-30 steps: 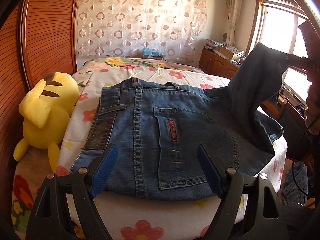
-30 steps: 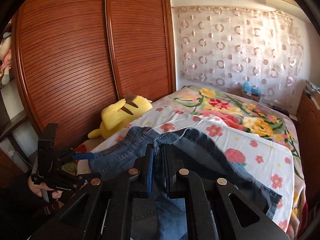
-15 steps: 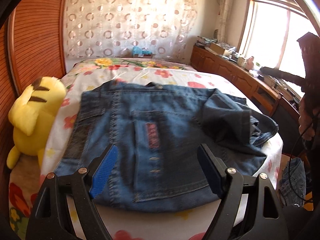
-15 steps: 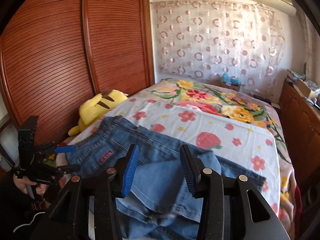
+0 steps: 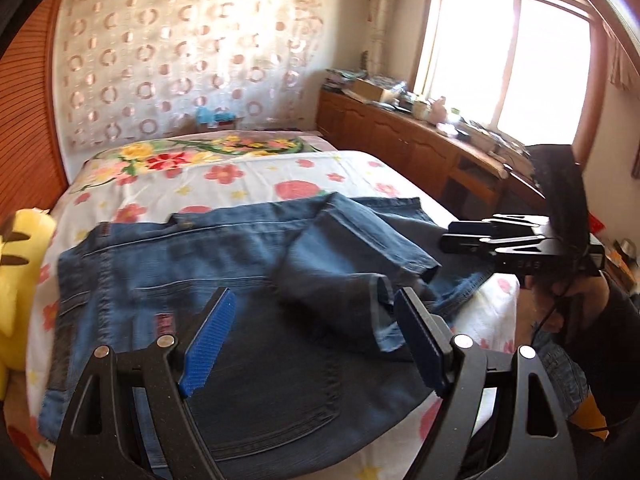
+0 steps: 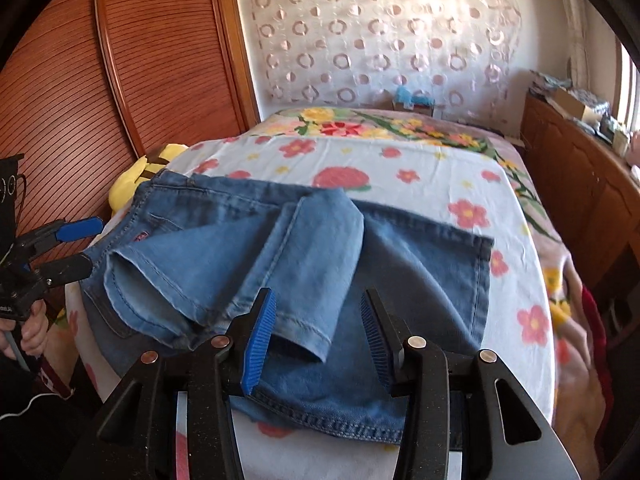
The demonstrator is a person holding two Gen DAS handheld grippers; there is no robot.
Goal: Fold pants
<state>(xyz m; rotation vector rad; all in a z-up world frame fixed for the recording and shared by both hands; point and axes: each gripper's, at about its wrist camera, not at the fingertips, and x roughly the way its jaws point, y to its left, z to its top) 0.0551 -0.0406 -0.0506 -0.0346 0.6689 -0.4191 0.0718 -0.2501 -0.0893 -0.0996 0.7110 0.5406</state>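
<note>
The right claw (image 6: 318,334) has just been opening and now holds nothing; the leg it carried lies dropped across the jeans (image 6: 248,248) on the bed (image 6: 400,160). The left claw (image 5: 320,344) hangs wide, empty. The fold looks rumpled, probably needing smoothing.

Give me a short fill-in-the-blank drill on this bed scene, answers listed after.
1. The jeans lie on a bedsheet printed with ____.
2. The plush toy at the bed's edge is coloured ____.
3. The pads of the right gripper are coloured ____.
4. Between the fingers of the left gripper nothing is gripped: it is ____.

Answers: flowers; yellow; blue; open
</note>
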